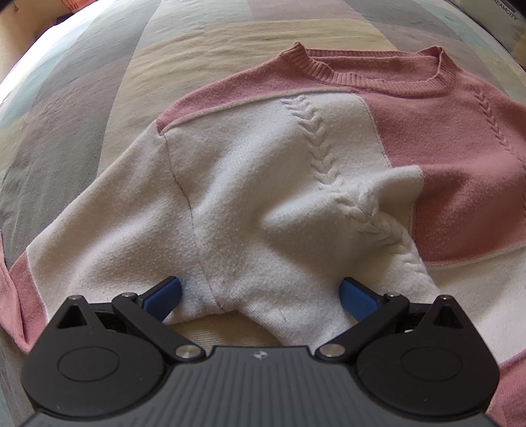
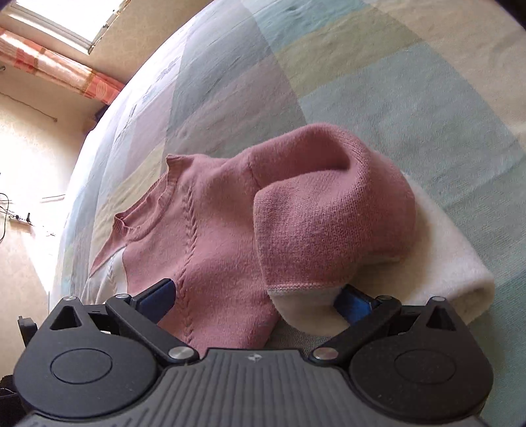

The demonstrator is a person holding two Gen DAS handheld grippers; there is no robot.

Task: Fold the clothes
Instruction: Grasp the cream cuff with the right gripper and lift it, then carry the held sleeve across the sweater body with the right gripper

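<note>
On the patchwork bedspread [image 1: 108, 98], which filled both views, a pink-and-white knit sweater [image 1: 296, 184] lay front up, its long axis running from the ribbed collar [image 1: 374, 72] at the far end toward the hem nearest the cameras. In the left wrist view the white half bunched up into a ridge along its cable stitch, and its hem was cut off behind the gripper body; the sleeve [image 1: 82, 236] on that side trailed off toward the picture's edge, its cuff only partly visible. The left gripper [image 1: 259, 295] stood wide apart, blue fingers [image 1: 162, 297] flanking the white fabric without pinching it. In the right wrist view the pink sleeve [image 2: 328, 210] was doubled back over the body in a rounded hump, hiding whatever lay beneath, with a white fold [image 2: 453, 262] of the sweater beside it. The right gripper [image 2: 259, 299] was likewise spread, one finger against the pink body and the other partly hidden behind the sleeve's white cuff [image 2: 305, 305]; no cloth was clamped. Beyond the bedspread, well away from the sweater, a striped orange curtain [image 2: 65, 69] hung by a bright window [image 2: 56, 19].
</note>
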